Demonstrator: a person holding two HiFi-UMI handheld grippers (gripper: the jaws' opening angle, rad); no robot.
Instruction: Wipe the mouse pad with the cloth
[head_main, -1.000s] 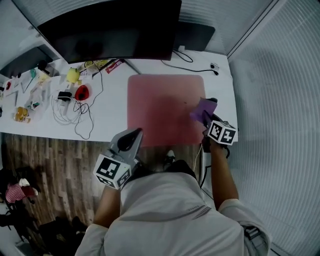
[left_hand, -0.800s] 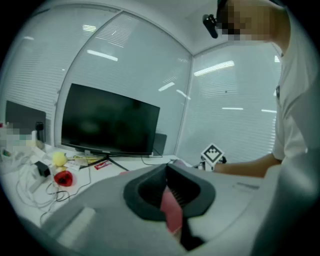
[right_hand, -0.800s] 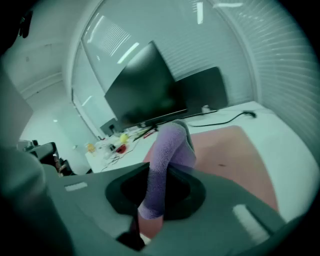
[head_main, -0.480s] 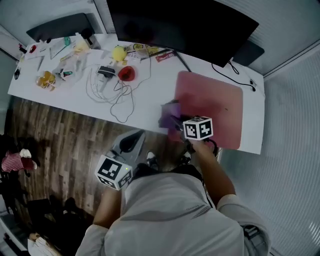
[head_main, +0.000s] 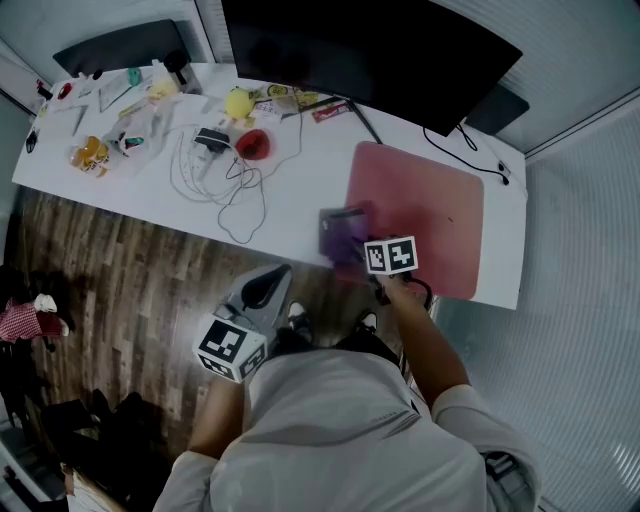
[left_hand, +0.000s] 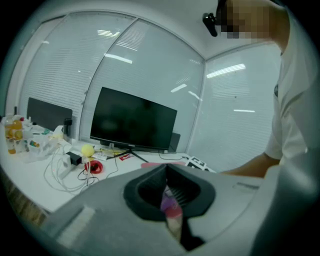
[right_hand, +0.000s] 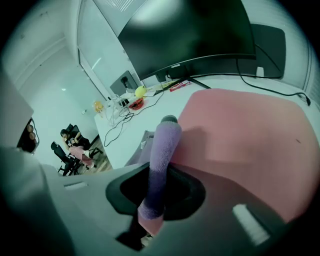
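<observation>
The pink mouse pad (head_main: 425, 210) lies on the white desk (head_main: 290, 200) in front of the monitor. My right gripper (head_main: 352, 246) is shut on the purple cloth (head_main: 342, 230) at the pad's front left edge, where the cloth reaches onto the bare desk. In the right gripper view the cloth (right_hand: 163, 150) stands up out of that gripper (right_hand: 152, 202), with the mouse pad (right_hand: 250, 145) spread beyond. My left gripper (head_main: 266, 284) hangs off the desk over the wood floor, jaws together and holding nothing; in its own view the left gripper (left_hand: 169, 207) points toward the desk.
A large black monitor (head_main: 370, 50) stands at the back. Left of the pad lie white cables (head_main: 210, 180), a red item (head_main: 252, 146), a yellow ball (head_main: 238, 103) and small clutter (head_main: 90, 152). A black cable (head_main: 465, 150) runs behind the pad. A seated person (right_hand: 75, 147) is off to the left.
My right gripper has carried the cloth from the pad's right edge across to its front left edge. The head view has swung left. The left gripper has stayed off the desk.
</observation>
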